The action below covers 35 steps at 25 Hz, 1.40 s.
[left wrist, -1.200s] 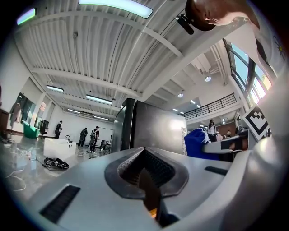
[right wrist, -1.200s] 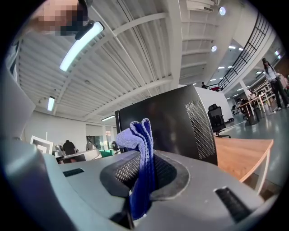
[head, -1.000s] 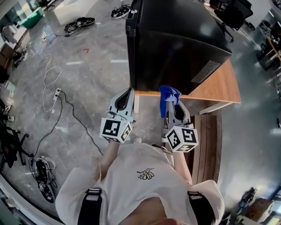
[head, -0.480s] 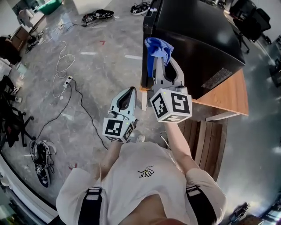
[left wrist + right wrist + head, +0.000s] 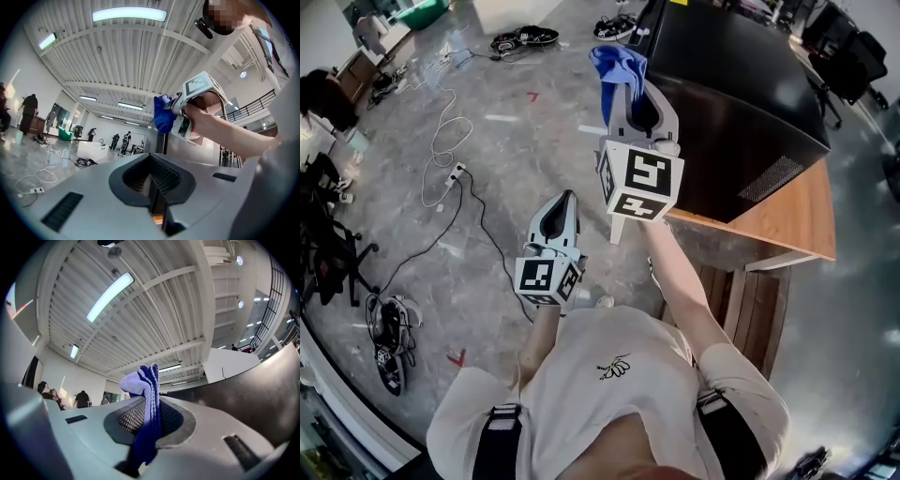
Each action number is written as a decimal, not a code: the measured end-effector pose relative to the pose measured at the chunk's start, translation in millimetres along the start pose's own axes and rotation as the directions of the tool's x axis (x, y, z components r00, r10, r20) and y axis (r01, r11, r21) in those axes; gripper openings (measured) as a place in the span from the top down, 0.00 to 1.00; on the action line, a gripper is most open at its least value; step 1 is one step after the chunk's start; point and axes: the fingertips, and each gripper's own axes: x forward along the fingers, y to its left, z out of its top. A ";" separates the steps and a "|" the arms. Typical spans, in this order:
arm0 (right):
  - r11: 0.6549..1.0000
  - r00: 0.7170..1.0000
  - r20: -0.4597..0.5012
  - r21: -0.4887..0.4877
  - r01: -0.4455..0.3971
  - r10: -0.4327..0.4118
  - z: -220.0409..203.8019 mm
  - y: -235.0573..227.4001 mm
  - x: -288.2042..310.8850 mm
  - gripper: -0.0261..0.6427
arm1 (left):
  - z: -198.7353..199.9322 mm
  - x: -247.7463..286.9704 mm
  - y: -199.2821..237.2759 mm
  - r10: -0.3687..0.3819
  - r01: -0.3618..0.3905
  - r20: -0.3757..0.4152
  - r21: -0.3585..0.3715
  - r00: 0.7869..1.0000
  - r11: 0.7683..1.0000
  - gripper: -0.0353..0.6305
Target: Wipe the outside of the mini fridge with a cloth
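Observation:
The black mini fridge [image 5: 741, 103] stands on a wooden table [image 5: 787, 220] at the upper right of the head view. My right gripper [image 5: 628, 98] is raised beside the fridge's front left corner, shut on a blue cloth [image 5: 617, 66] that sticks up out of its jaws. In the right gripper view the cloth [image 5: 146, 399] hangs between the jaws, with the fridge's dark side [image 5: 253, 390] to the right. My left gripper [image 5: 558, 220] hangs lower, over the floor, shut with nothing in it. The left gripper view shows the right gripper [image 5: 197, 101] and the cloth [image 5: 164, 112] ahead.
White and black cables [image 5: 441, 150] run over the grey floor at the left. Shoes [image 5: 525, 39] lie at the far end. A wooden bench [image 5: 759, 300] stands beside the table. Several people [image 5: 119, 140] stand far off in the hall.
My right gripper has risen with the blue cloth, from the table edge up to the fridge's top front corner. The left gripper has stayed low and barely moved.

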 end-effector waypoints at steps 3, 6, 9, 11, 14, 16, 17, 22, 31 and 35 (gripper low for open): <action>1.000 1.000 0.004 -0.012 0.012 -0.012 1.6 -8.1 -4.4 0.87 | -2.8 -1.3 3.0 0.012 -0.012 -0.001 -0.005 1.000 1.000 0.94; 0.999 0.999 0.012 -0.030 0.044 -0.044 7.4 -24.0 -12.2 0.87 | -3.7 1.7 -3.1 0.003 -0.003 -0.002 -0.003 1.000 1.000 0.94; 0.997 0.997 0.016 -0.025 0.075 -0.075 13.5 -42.3 -23.8 0.87 | -4.8 2.1 -13.0 -0.015 0.015 -0.002 0.006 1.000 1.000 0.94; 0.994 0.994 0.018 -0.029 0.105 -0.105 17.0 -57.2 -31.3 0.87 | -6.2 2.8 -18.4 -0.027 0.027 -0.006 0.009 1.000 1.000 0.94; 0.986 0.987 0.023 -0.043 0.158 -0.157 20.1 -83.0 -42.5 0.87 | -9.7 5.8 -23.3 -0.041 0.041 -0.012 0.015 0.999 0.999 0.94; 0.979 0.981 0.027 -0.055 0.195 -0.194 22.2 -100.4 -51.5 0.87 | -10.7 6.8 -24.7 -0.047 0.048 -0.013 0.017 0.999 0.999 0.94; 0.975 0.976 0.029 -0.061 0.215 -0.214 23.4 -109.6 -56.9 0.87 | -11.1 7.1 -26.0 -0.051 0.051 -0.014 0.018 0.999 0.999 0.94; 0.948 0.953 0.037 -0.098 0.302 -0.300 29.6 -154.7 -83.7 0.87 | -17.1 10.1 -34.8 -0.066 0.067 -0.022 0.012 0.998 0.998 0.94; 0.861 0.874 0.057 -0.155 0.485 -0.482 46.4 -240.5 -133.4 0.87 | -24.6 15.9 -52.2 -0.114 0.114 -0.039 0.013 0.993 0.993 0.94; 0.822 0.841 0.057 -0.189 0.538 -0.537 48.9 -266.5 -147.9 0.87 | -29.2 22.7 -55.2 -0.128 0.128 -0.046 0.005 0.991 0.992 0.94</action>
